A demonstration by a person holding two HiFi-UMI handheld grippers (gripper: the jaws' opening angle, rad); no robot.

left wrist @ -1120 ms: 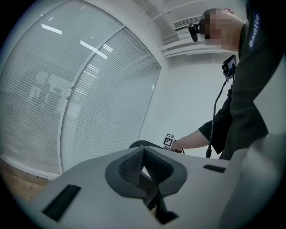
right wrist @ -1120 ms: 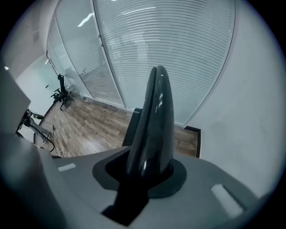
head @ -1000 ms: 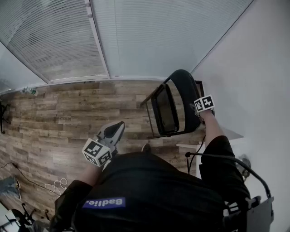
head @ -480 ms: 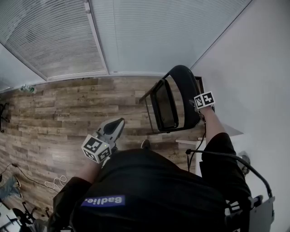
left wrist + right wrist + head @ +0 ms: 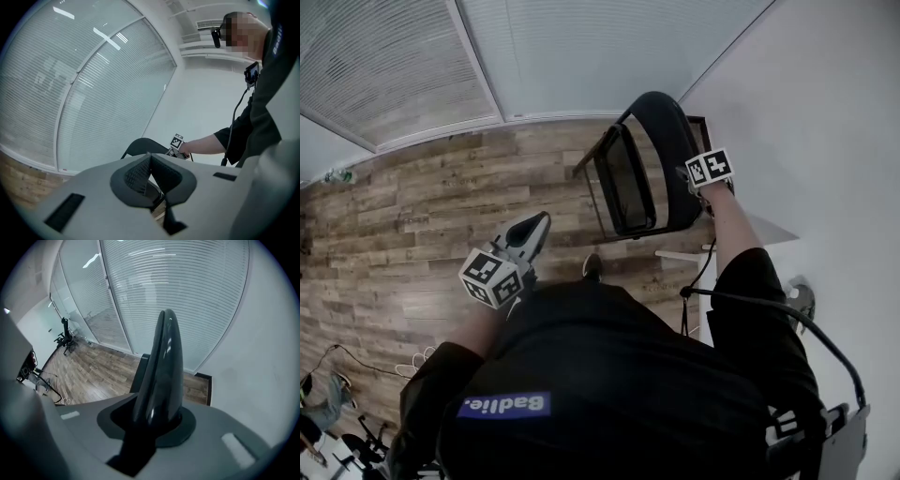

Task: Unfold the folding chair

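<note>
Wooden floor [image 5: 422,216]: fills the left and middle of the head view; the chair stands on it at upper centre-right.
White wall [image 5: 825,141]: runs down the right of the frame, just beside the chair.
Folding chair [image 5: 623,183]: upper centre-right of the head view, upright. It looks not yet unfolded, with its seat panel lying close along the frame.
Risk, chair: with only one gripper on it, high up, the frame could swing or tip toward the wall when the seat is pushed down. Its feet may also skid on the smooth boards.
Risk, grip: the backrest [image 5: 164,362] is glossy and curved, so a pull at an angle could let it slide out of the pads.
Right gripper [image 5: 159,416]: upper right of the head view, pointing steeply down. Its jaws stand partway apart and are clamped on the backrest's top edge.
Left gripper [image 5: 149,161]: centre-left of the head view, well apart from the chair and aimed toward it. Its jaws are pressed together with nothing between them.
Risk, left gripper: with its jaws closed it can only push the seat and may glance off it.
</note>
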